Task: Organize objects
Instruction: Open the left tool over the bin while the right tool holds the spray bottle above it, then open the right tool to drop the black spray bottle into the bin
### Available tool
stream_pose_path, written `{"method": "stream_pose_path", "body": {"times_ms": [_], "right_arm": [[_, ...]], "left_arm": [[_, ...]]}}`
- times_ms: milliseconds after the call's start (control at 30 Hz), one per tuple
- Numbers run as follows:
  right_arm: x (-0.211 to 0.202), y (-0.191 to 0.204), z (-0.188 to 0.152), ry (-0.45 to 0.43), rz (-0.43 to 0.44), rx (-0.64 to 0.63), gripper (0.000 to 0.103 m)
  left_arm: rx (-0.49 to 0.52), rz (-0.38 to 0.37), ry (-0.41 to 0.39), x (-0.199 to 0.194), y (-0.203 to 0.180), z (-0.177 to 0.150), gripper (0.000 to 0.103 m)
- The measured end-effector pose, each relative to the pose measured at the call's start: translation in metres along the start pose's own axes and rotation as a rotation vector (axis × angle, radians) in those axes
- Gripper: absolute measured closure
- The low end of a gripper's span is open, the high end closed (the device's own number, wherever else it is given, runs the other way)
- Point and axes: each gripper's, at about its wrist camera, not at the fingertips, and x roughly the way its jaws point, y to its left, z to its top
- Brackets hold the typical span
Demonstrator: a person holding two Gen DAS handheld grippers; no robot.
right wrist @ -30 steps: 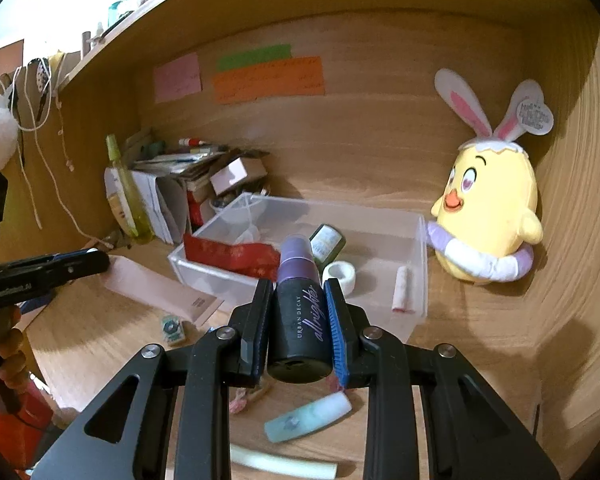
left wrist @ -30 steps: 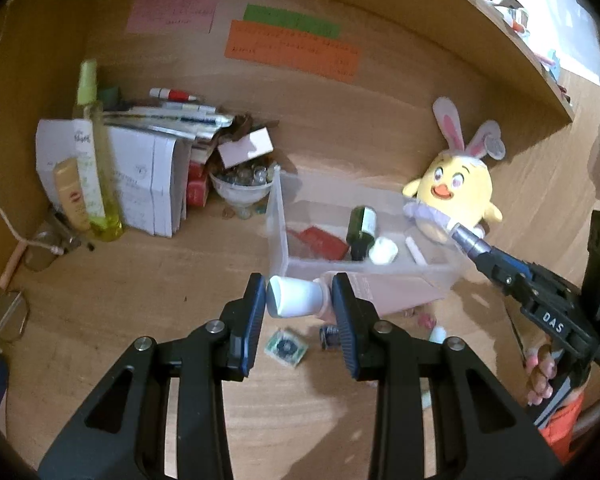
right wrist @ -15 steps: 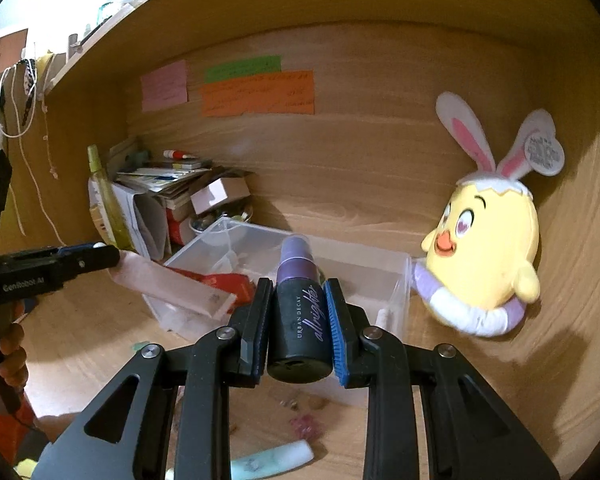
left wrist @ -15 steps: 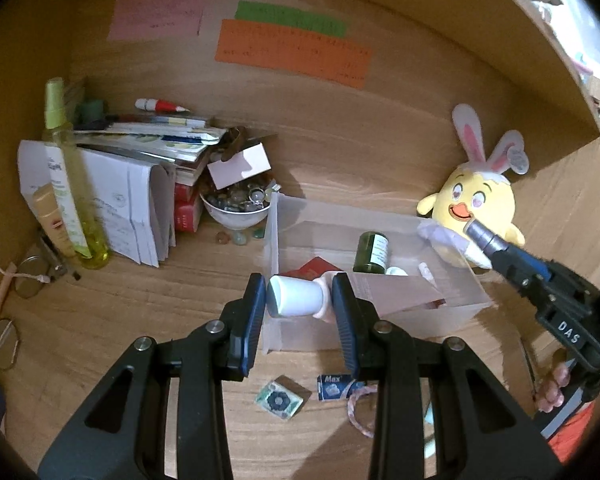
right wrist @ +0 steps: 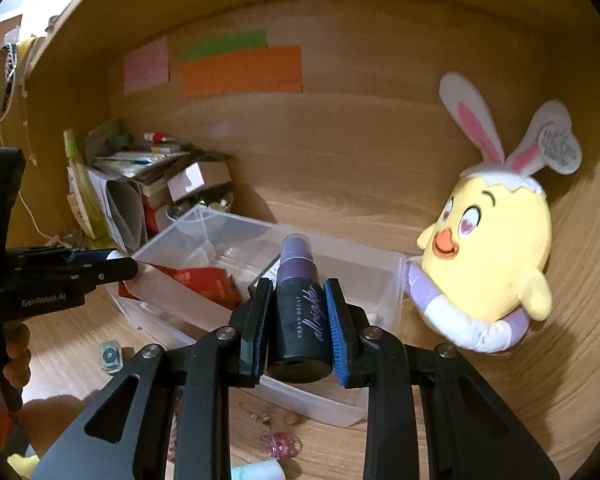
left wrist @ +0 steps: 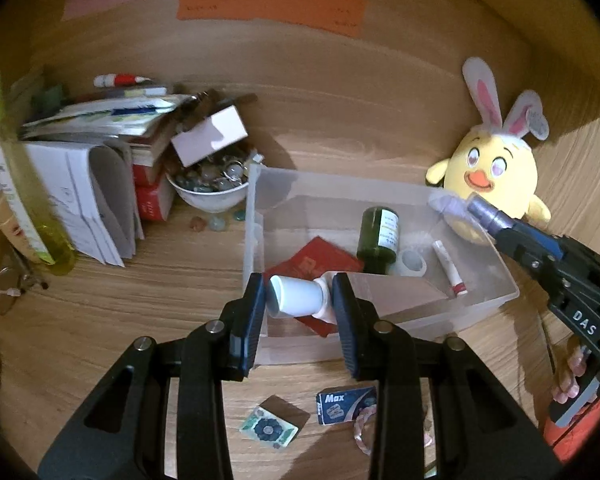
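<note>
My left gripper (left wrist: pixel 298 300) is shut on a pink tube with a white cap (left wrist: pixel 296 299), held crosswise over the near left corner of the clear plastic bin (left wrist: pixel 252 216). The tube's flat pink end (left wrist: pixel 396 294) reaches into the bin. My right gripper (right wrist: pixel 298 312) is shut on a black spray bottle with a purple top (right wrist: pixel 298 320), pointing over the bin's near edge (right wrist: pixel 392 292). Inside the bin lie a red packet (left wrist: pixel 316 258), a green bottle (left wrist: pixel 378 234), a white roll (left wrist: pixel 412 260) and a small white stick (left wrist: pixel 448 268).
A yellow plush chick with bunny ears (right wrist: pixel 496 264) sits right of the bin. A bowl of trinkets (left wrist: pixel 208 188), stacked papers and books (left wrist: pixel 96 152) and a yellow-green bottle (left wrist: pixel 24 196) crowd the left. A small patterned packet (left wrist: pixel 268 429), a blue Max box (left wrist: pixel 344 404) and trinkets lie on the desk in front.
Both grippers have moved forward toward the bin with their loads. The pink tube now hangs over the bin's near left corner, and the spray bottle sits above its near edge.
</note>
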Motion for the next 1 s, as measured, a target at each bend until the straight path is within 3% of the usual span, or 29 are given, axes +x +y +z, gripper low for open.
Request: {"method": "stream_pose_path", "body": {"times_ms": [133,233,733,1000], "right_arm": [[0.015,-0.004,-0.004,0.039,0.004,0.012,0.08],[0.024,-0.005,-0.008,0.064,0.003,0.014,0.08],[0.057,-0.003,-0.021,0.167,-0.002,0.004,0.08],[0.058,-0.003,-0.02,0.171,-0.012,0.006,0.078]], "left_arm": [[0.022,-0.003,0.015,0.009,-0.004,-0.001,0.07],[0.025,-0.019,0.039,0.018,-0.005,0.0,0.081],[0.065,-0.031,0.038,0.022,-0.014,-0.006,0.081],[0.072,-0.041,0.022,0.011,-0.017,-0.01,0.06]]}}
